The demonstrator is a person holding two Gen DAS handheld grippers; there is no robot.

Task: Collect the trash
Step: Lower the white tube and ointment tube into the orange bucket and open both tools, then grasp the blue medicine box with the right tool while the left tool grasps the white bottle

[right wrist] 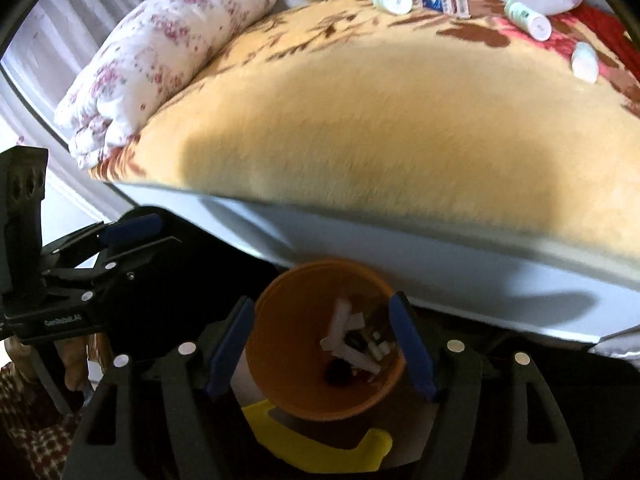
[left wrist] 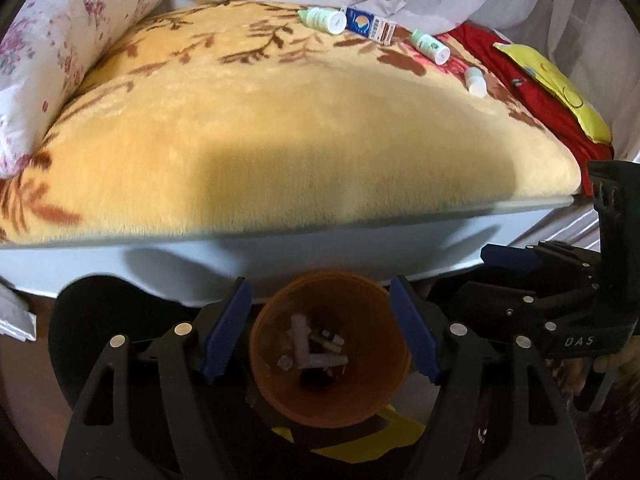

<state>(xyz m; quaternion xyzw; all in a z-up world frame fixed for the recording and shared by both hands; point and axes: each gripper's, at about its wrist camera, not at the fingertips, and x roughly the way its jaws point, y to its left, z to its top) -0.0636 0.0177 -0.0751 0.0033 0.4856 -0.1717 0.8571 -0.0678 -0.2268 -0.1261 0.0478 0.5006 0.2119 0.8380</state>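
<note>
Trash sits in the orange bin below the bed's near edge. Left gripper and right gripper hang over it, both released and empty — positioned for dropping. Four items remain along the bed's far edge — green bottle, blue carton, second bottle, white bottle.

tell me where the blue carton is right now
The blue carton lies at the far edge of the yellow blanket, top centre-right in both wrist views, between two green-and-white bottles.

left gripper jaws apart, empty; right gripper same, both angled down.
</note>
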